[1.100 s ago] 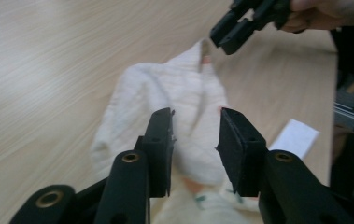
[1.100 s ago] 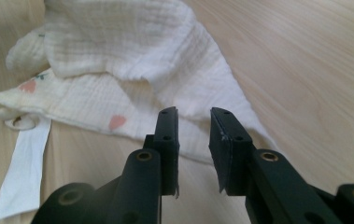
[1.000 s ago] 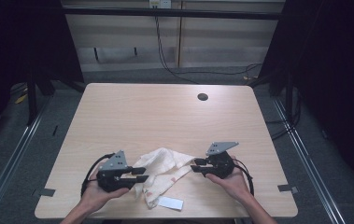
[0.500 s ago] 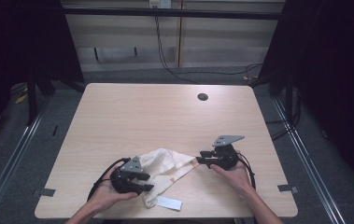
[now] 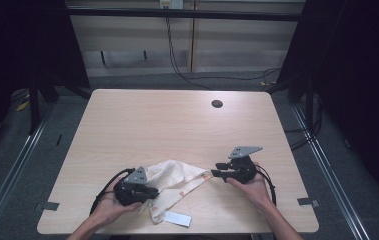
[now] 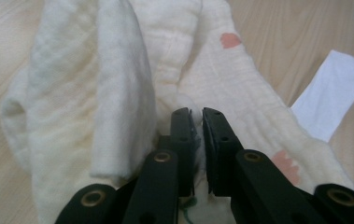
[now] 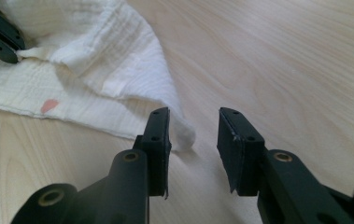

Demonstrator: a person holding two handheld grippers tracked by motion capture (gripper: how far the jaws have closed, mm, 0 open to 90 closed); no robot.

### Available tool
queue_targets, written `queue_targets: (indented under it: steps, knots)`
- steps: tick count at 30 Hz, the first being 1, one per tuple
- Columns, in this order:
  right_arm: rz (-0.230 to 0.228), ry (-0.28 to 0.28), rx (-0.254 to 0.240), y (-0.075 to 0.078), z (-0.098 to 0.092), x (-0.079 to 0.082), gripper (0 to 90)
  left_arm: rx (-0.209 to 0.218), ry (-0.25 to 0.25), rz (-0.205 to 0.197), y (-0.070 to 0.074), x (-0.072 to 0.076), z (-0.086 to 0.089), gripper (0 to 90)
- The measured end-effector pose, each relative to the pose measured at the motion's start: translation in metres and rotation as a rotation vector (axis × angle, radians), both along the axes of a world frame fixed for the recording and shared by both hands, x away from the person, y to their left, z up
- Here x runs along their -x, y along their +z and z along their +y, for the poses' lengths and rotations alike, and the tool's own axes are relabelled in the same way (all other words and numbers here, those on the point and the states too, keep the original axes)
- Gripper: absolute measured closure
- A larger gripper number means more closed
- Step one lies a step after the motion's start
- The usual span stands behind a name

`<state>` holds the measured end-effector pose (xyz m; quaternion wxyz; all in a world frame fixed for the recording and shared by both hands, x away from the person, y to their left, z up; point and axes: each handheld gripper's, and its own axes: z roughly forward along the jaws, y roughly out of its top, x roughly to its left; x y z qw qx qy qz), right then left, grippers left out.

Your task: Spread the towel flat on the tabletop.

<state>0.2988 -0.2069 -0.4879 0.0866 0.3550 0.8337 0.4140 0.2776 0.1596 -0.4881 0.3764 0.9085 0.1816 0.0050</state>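
A crumpled cream cloth (image 5: 177, 175) with small pink marks lies near the table's front edge. My left gripper (image 5: 152, 192) sits at its left end. In the left gripper view its jaws (image 6: 199, 128) have just been closing and now pinch a fold of the cloth (image 6: 118, 84) between the pads. My right gripper (image 5: 216, 173) points left at the cloth's right corner. In the right gripper view it (image 7: 193, 140) stands open, and the cloth's corner (image 7: 181, 133) lies on the table just ahead of its left jaw, with nothing gripped.
A small white label (image 5: 177, 218) lies at the front edge beside the cloth, also seen as the label (image 6: 333, 93) in the left gripper view. The wooden table (image 5: 152, 125) has a dark cable hole (image 5: 217, 104) at the back. Dark frames and rails flank the table.
My left gripper has shifted right and sunk onto the cloth's left end, and its jaws have closed on a fold. The right gripper has hardly moved.
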Motion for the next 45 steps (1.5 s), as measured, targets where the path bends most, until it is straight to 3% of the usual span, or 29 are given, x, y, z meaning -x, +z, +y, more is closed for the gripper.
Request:
queue_targets:
  steps: [5, 6, 8, 12, 14, 17, 25, 27, 28, 29, 30, 31, 32, 36, 40, 45]
  knots:
    - [-0.037, 0.031, -0.030, 0.004, 0.003, 0.007, 64.2, 0.103, 0.004, 0.034, 0.012, 0.003, 0.004, 84.6]
    - [-0.032, 0.034, -0.031, 0.004, 0.003, 0.008, 63.2, 0.145, 0.018, 0.032, 0.018, 0.007, 0.004, 84.5]
    - [-0.027, 0.036, -0.026, 0.003, 0.004, 0.008, 63.2, 0.150, 0.014, 0.019, 0.021, 0.007, 0.005, 84.5]
    - [-0.043, 0.024, -0.015, -0.002, 0.006, 0.004, 65.5, 0.220, 0.042, -0.006, 0.035, 0.006, 0.013, 85.1]
    - [-0.044, 0.026, -0.028, -0.002, 0.006, 0.003, 65.2, 0.207, 0.046, -0.016, 0.037, 0.004, 0.015, 85.3]
    - [-0.027, 0.042, -0.021, -0.006, 0.009, 0.001, 63.4, 0.242, 0.078, -0.028, 0.040, -0.002, 0.023, 85.9]
    - [-0.005, 0.042, 0.001, -0.015, 0.014, -0.003, 62.1, 0.276, 0.108, -0.037, 0.043, -0.005, 0.031, 85.8]
    - [-0.005, 0.037, 0.008, -0.016, 0.016, -0.004, 66.1, 0.283, 0.117, -0.042, 0.044, -0.006, 0.034, 85.9]
    - [-0.026, 0.017, 0.017, -0.015, 0.017, -0.004, 75.3, 0.285, 0.122, -0.044, 0.044, -0.006, 0.035, 85.8]
    - [-0.026, 0.017, 0.017, -0.015, 0.017, -0.004, 75.3, 0.283, 0.122, -0.047, 0.045, -0.007, 0.036, 85.8]
    - [-0.046, 0.006, 0.002, -0.012, 0.016, -0.004, 83.2, 0.278, 0.125, -0.050, 0.045, -0.007, 0.037, 85.8]
    - [-0.046, 0.006, 0.002, -0.012, 0.016, -0.004, 83.2, 0.276, 0.127, -0.056, 0.045, -0.007, 0.038, 85.8]
    - [-0.043, 0.003, -0.030, -0.008, 0.014, -0.004, 86.3, 0.276, 0.129, -0.052, 0.045, -0.005, 0.040, 85.8]
    - [-0.048, 0.004, -0.065, 0.001, 0.010, -0.002, 87.3, 0.287, 0.141, -0.063, 0.048, -0.003, 0.049, 85.9]
    - [-0.044, -0.003, -0.138, 0.021, 0.002, 0.000, 87.7, 0.301, 0.146, -0.069, 0.051, -0.004, 0.052, 85.9]
    - [-0.080, 0.037, -0.122, 0.036, 0.002, 0.000, 87.7, 0.319, 0.153, -0.082, 0.057, -0.005, 0.054, 85.9]
